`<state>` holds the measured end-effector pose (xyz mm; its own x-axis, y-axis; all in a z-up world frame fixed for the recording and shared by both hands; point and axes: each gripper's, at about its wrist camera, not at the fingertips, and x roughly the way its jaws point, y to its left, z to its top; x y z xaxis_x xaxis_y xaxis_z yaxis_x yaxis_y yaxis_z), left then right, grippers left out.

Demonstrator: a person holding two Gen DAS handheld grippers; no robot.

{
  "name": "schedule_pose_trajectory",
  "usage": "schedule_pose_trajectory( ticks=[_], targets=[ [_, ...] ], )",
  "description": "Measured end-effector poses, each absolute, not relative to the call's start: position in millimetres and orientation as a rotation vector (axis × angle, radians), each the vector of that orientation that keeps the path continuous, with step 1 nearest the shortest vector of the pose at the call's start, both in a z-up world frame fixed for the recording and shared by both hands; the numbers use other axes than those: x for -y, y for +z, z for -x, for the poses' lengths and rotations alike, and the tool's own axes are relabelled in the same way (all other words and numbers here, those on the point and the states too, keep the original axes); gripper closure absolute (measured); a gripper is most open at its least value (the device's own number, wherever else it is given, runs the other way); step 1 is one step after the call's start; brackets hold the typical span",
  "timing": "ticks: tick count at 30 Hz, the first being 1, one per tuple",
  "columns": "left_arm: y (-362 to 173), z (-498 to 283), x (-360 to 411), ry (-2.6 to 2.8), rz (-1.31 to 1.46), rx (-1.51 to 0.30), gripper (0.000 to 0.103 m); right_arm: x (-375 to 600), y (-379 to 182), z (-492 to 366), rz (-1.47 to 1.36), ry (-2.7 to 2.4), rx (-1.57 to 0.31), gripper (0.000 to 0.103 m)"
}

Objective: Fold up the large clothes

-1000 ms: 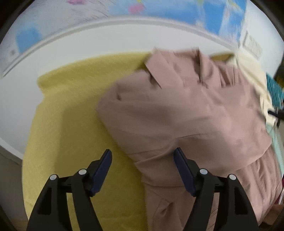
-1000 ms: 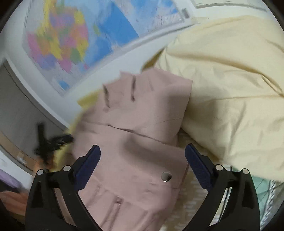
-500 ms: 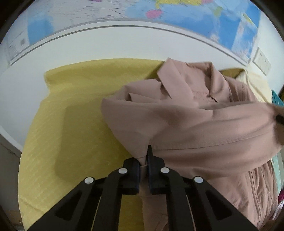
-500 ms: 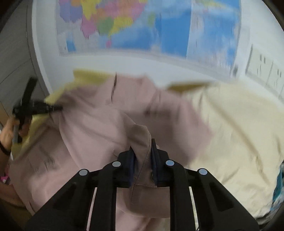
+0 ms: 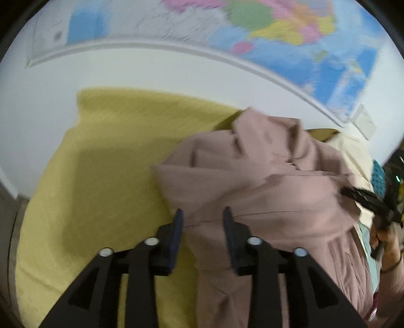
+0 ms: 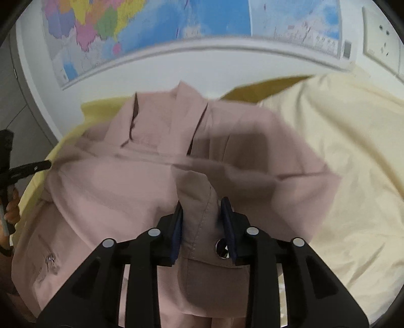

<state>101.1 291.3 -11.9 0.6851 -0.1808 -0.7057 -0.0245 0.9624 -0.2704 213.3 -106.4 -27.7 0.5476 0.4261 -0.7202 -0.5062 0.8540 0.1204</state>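
A dusty-pink jacket lies partly folded on a yellow cloth, collar toward the wall. It also fills the right wrist view. My left gripper is open, its jaws apart with the jacket's folded edge between them. My right gripper is partly open, with a fold of the jacket near a metal snap loosely between its jaws. The other gripper shows at the right edge of the left view and at the left edge of the right view.
A cream cloth lies bunched right of the jacket. A white wall with a world map stands behind the table. A wall socket is at the upper right. A teal item is at the far right.
Both grippers were shut on the jacket half a second ago and have since opened. The jacket's fold has been carried over toward the collar and now lies looser.
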Motion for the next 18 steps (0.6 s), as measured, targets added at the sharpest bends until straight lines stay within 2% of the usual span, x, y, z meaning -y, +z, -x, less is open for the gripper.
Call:
schedule_pose_trajectory(
  ticks=[4,5,8,11,18],
  targets=[
    [-11.8,-104.8,-258.1,-0.071,0.119,-0.825,0.064,96.4,-37.0,-225.1,0.12,0.528,-0.861,0.077],
    [-14.5,-106.6,-252.7,-0.072,0.108,-0.836,0.064,97.7,-40.3,-226.5,0.117,0.522,-0.875,0.075],
    [-26.6,-112.5,-236.0,-0.064,0.071,-0.862,0.064,104.9,-40.6,-223.5,0.106,0.497,-0.871,0.055],
    [-30.3,-113.3,-228.6,-0.054,0.05,-0.861,0.064,116.8,-27.3,-209.6,0.07,0.505,-0.829,0.044],
    [-28.3,-110.2,-208.2,-0.025,-0.066,-0.84,0.064,110.5,-11.6,-169.9,0.129,0.6,-0.773,0.043]
  ],
)
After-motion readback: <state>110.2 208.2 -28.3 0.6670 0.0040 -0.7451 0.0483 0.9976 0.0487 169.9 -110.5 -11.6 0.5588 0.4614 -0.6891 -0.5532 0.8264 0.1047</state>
